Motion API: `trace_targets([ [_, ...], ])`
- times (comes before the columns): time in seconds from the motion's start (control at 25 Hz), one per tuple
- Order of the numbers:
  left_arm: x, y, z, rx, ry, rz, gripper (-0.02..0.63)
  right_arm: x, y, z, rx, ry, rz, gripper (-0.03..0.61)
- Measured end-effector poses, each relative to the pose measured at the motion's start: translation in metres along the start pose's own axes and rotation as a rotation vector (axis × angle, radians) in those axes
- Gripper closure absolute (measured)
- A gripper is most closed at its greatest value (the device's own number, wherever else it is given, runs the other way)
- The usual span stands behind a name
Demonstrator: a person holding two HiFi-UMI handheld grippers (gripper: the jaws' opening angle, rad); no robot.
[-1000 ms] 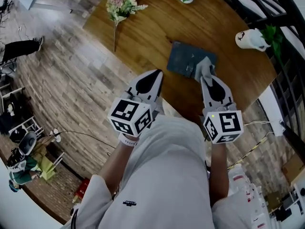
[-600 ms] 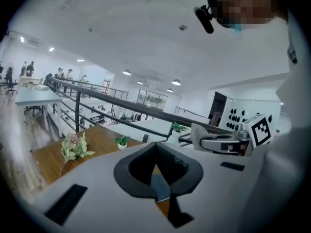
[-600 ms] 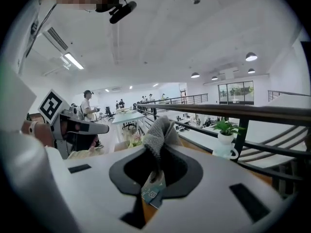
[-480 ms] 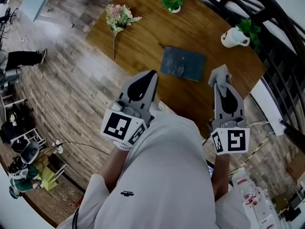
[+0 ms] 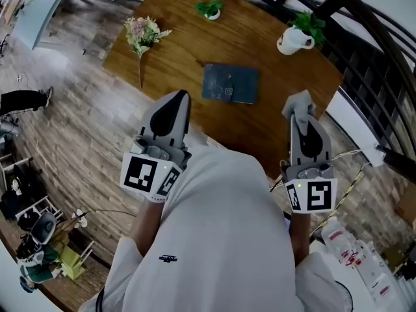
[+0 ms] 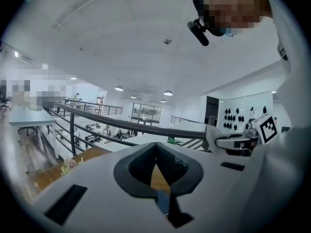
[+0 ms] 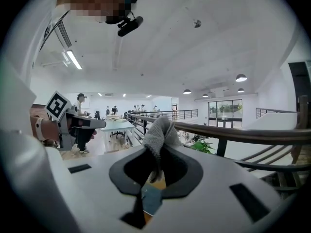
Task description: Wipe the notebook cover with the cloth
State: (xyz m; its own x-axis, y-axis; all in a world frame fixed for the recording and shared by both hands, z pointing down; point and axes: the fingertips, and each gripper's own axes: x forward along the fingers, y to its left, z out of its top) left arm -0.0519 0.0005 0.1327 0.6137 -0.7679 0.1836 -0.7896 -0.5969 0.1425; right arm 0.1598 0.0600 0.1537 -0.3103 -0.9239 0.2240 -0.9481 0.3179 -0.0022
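Observation:
A dark blue notebook [image 5: 230,84] lies flat near the middle of the round wooden table [image 5: 182,44]. My right gripper [image 5: 299,107] is raised over the table's near right edge, to the right of the notebook and apart from it, shut on a grey cloth [image 5: 298,101] that bunches out of its tip [image 7: 161,130]. My left gripper [image 5: 174,104] hangs at the table's near left edge, jaws closed together with nothing between them [image 6: 156,152]. Both gripper views tilt up at the ceiling and railing.
A dried flower bunch [image 5: 142,32] lies at the table's left. A small green plant [image 5: 209,8] and a white pot with a plant [image 5: 296,38] stand at the far side. A dark railing [image 5: 364,51] runs behind the table on the right. A cable [image 5: 341,197] crosses the floor.
My right gripper has lifted the cloth off the notebook and drawn it back to the right. The left gripper has shifted left and away from the notebook. The head view has swung.

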Motion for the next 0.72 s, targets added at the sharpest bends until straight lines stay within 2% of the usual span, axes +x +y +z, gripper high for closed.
trace_targets([
  [0.32, -0.006, -0.007, 0.008, 0.004, -0.014, -0.030, 0.595, -0.013, 0.003, 0.014, -0.019, -0.024, 0.001, 0.541],
  [0.72, -0.007, -0.034, 0.003, -0.012, -0.006, -0.097, 0.595, -0.012, 0.028, 0.015, -0.042, -0.011, 0.068, 0.544],
])
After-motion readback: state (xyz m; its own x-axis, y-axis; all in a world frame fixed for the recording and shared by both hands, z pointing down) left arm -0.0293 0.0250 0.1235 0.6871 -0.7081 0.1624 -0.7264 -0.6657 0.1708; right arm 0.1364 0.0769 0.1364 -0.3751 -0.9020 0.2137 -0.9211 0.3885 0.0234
